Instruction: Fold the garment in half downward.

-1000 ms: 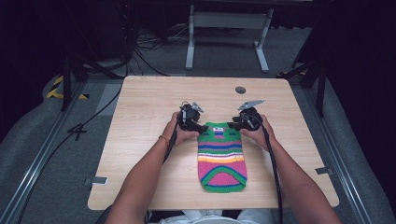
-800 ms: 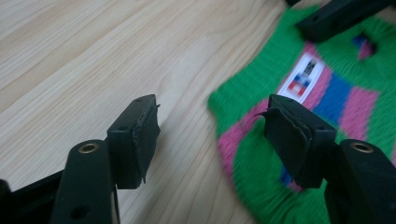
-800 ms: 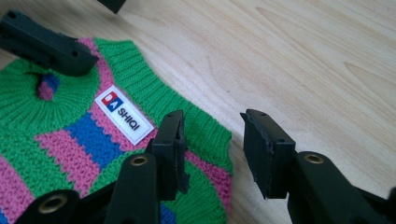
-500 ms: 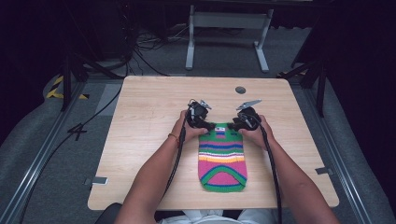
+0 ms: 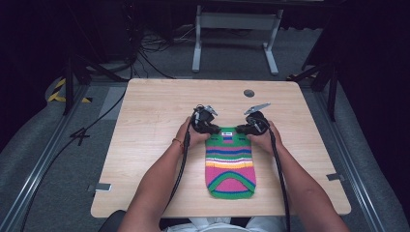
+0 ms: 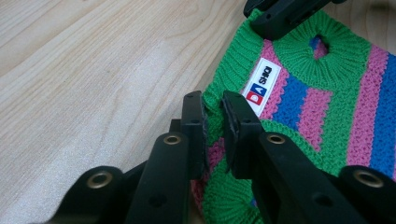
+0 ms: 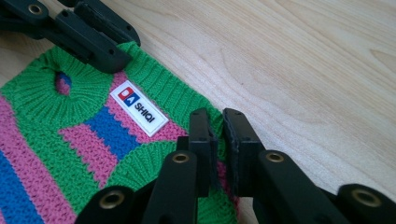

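A small knitted sweater (image 5: 230,164) in green, pink, blue and yellow stripes lies flat on the wooden table (image 5: 154,121), neck end away from the person. My left gripper (image 5: 212,129) (image 6: 212,100) is shut on the sweater's far left corner; its jaws have just been closing with the green knit edge between the pads. My right gripper (image 5: 245,129) (image 7: 215,116) is shut on the far right corner, its jaws also just closed on the knit. A white label (image 6: 261,86) (image 7: 139,108) sits between the two grips. Each gripper view shows the other gripper (image 6: 280,14) (image 7: 93,37) at the opposite corner.
A round dark grommet (image 5: 249,93) is set in the table behind the grippers. Metal clips (image 5: 103,187) (image 5: 335,177) sit at the table's side edges. A grey metal stand (image 5: 232,29) and cables (image 5: 145,53) lie on the floor beyond.
The left gripper shifted a little to the right onto the sweater's corner. Both pairs of jaws closed on the knit edge. The right hand stayed put.
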Motion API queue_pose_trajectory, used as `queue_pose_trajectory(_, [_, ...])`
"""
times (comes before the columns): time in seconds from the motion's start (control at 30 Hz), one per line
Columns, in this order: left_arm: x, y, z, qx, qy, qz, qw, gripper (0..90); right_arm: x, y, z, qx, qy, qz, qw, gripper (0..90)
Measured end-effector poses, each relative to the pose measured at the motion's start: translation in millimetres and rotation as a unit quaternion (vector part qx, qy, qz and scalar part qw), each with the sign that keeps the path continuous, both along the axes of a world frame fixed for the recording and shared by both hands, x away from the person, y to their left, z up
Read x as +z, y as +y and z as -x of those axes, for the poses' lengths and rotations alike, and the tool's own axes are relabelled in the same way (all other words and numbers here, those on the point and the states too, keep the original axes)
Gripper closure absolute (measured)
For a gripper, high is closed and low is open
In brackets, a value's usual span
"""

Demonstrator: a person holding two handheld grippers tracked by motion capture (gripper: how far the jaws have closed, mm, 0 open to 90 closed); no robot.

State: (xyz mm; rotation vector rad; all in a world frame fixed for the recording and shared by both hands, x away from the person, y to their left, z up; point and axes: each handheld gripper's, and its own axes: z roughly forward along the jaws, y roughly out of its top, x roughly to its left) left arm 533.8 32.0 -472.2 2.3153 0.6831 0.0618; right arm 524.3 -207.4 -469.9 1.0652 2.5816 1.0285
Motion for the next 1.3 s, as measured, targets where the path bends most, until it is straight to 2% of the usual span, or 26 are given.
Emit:
queue_pose_trajectory(0.13, [2.2,-3.0,-0.6,0.001,-0.010,-0.017,0.9998,81.8,0.9,1.0,-1.2,0.000,0.003,0.003,1.0000,83.6])
queue_pose_trajectory(0.3, [5.3,-6.5,-2.7,0.018,-0.023,-0.034,0.9990,82.5,1.8,3.2,-1.9,-0.001,0.000,0.005,1.0000,84.1])
queue_pose_trajectory(0.4, [10.0,-8.6,-8.3,0.035,-0.028,-0.041,0.9982,82.5,3.2,5.7,-4.7,-0.005,-0.017,0.005,0.9998,84.4])
queue_pose_trajectory(0.5, [17.0,-10.1,-11.6,0.037,-0.047,-0.048,0.9970,82.5,7.3,8.4,-8.2,-0.003,-0.028,0.001,0.9996,84.4])
queue_pose_trajectory(0.6, [22.1,-8.8,-13.4,0.041,-0.055,-0.048,0.9965,82.5,14.8,9.2,-10.9,-0.003,-0.039,-0.011,0.9992,84.4])
queue_pose_trajectory(0.63, [24.1,-7.5,-14.0,0.041,-0.061,-0.045,0.9963,82.5,17.5,9.4,-12.0,-0.002,-0.043,-0.012,0.9990,84.4])
queue_pose_trajectory(0.67, [27.3,-5.4,-14.1,0.049,-0.067,-0.029,0.9961,82.5,23.9,9.7,-12.4,0.000,-0.058,-0.014,0.9982,84.4])
queue_pose_trajectory(0.73, [29.1,-4.3,-14.4,0.047,-0.071,-0.031,0.9959,82.4,28.0,9.7,-13.3,0.003,-0.059,-0.017,0.9981,84.3])
queue_pose_trajectory(0.8, [33.2,-3.1,-14.4,0.050,-0.087,-0.032,0.9945,82.4,30.3,9.7,-13.7,0.004,-0.065,-0.017,0.9978,84.4])
queue_pose_trajectory(0.83, [38.6,-2.7,-13.4,0.048,-0.106,-0.033,0.9927,82.3,36.9,8.8,-15.0,0.005,-0.074,-0.029,0.9968,84.4])
queue_pose_trajectory(0.9, [42.0,-2.0,-13.1,0.047,-0.110,-0.030,0.9923,82.2,41.9,9.1,-15.8,0.005,-0.081,-0.037,0.9960,84.3])
queue_pose_trajectory(1.1, [52.4,2.6,-13.7,0.043,-0.130,-0.034,0.9900,82.2,51.3,14.9,-14.8,0.020,-0.099,-0.033,0.9944,84.3])
queue_pose_trajectory(1.3, [63.6,8.8,-16.0,0.055,-0.145,-0.027,0.9875,82.2,58.6,16.7,-16.5,0.023,-0.116,-0.054,0.9916,84.3])
